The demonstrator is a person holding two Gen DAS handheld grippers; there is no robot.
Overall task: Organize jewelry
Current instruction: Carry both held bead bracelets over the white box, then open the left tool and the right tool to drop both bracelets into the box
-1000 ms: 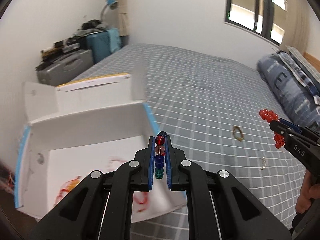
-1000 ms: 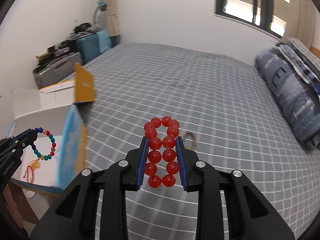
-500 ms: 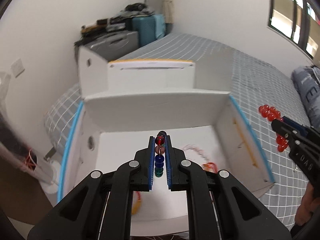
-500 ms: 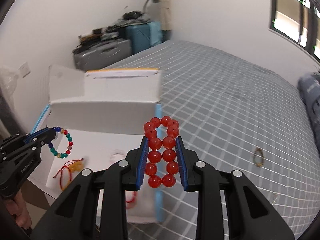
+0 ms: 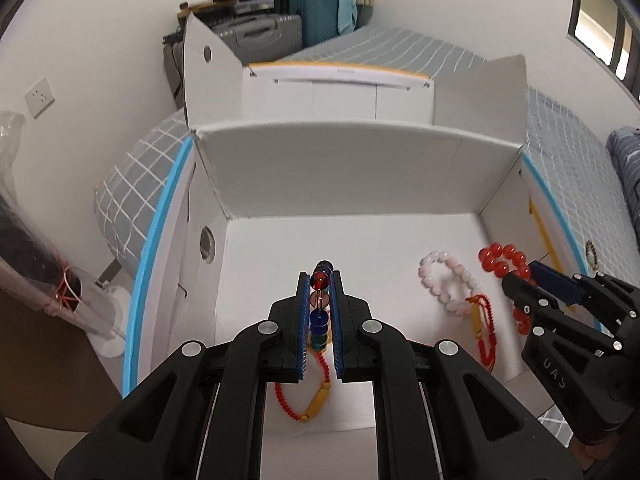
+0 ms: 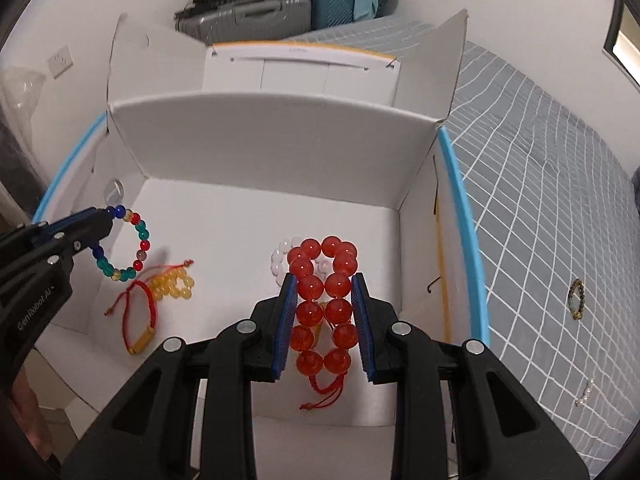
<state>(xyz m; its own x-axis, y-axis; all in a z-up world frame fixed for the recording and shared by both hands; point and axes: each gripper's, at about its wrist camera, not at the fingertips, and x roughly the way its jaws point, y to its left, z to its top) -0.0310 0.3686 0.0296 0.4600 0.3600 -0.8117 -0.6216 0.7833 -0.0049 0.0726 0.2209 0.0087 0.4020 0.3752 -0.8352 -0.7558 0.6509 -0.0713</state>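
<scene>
An open white cardboard box (image 5: 360, 168) (image 6: 272, 148) stands on the bed. My left gripper (image 5: 320, 280) is shut on a multicoloured bead bracelet (image 6: 124, 246) and holds it over the box's left half. My right gripper (image 6: 324, 284) is shut on a red bead bracelet (image 6: 324, 300) (image 5: 502, 258) over the box's right half. On the box floor lie a pink bead bracelet (image 5: 448, 280), a red cord bracelet (image 6: 134, 320), a yellow bead bracelet (image 6: 174, 284) and a red string piece (image 5: 486, 332).
The grey checked bed cover (image 6: 552, 208) holds a small brown bead ring (image 6: 576, 300) and a tiny pale piece (image 6: 585, 394). Suitcases (image 5: 280, 28) stand by the far wall. A plastic-wrapped item (image 5: 36, 272) is at left.
Both grippers have swung left from over the bed to above the open box, each still holding its bracelet. The box now fills both views.
</scene>
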